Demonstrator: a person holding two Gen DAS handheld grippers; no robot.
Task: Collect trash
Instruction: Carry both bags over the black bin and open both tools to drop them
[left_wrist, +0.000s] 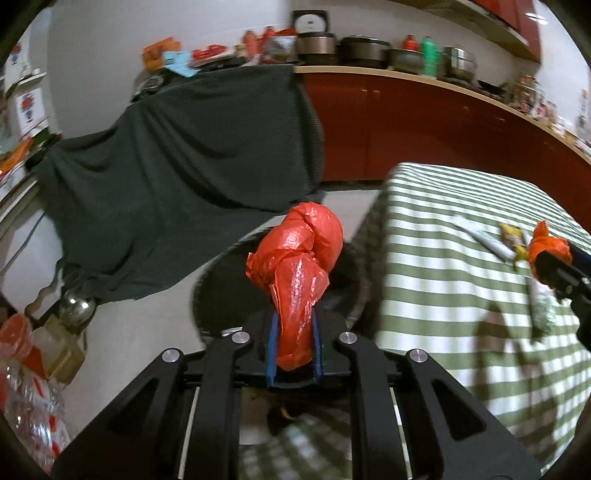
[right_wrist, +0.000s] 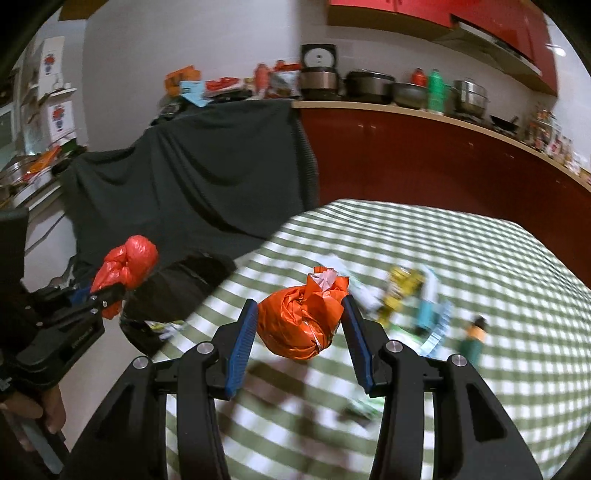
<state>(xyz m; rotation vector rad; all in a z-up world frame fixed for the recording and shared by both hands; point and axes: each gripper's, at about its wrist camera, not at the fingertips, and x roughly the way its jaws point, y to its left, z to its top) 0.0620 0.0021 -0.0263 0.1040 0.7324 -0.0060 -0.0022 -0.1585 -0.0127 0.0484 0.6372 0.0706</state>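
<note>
My left gripper (left_wrist: 294, 317) is shut on a knotted red plastic bag (left_wrist: 301, 258) and holds it above a black trash bag's opening (left_wrist: 229, 288) beside the table; this red bag also shows in the right wrist view (right_wrist: 127, 264). My right gripper (right_wrist: 299, 317) is shut on a crumpled orange bag (right_wrist: 301, 321) and holds it above the green checked tablecloth (right_wrist: 461, 243). The orange bag shows in the left wrist view (left_wrist: 546, 247) at the right edge.
Loose wrappers lie on the table: a yellow one (right_wrist: 400, 291), a light blue one (right_wrist: 432, 317), and a small green bottle (right_wrist: 472, 336). A dark cloth (left_wrist: 177, 177) drapes furniture behind. A red kitchen counter (left_wrist: 424, 118) with pots stands at the back.
</note>
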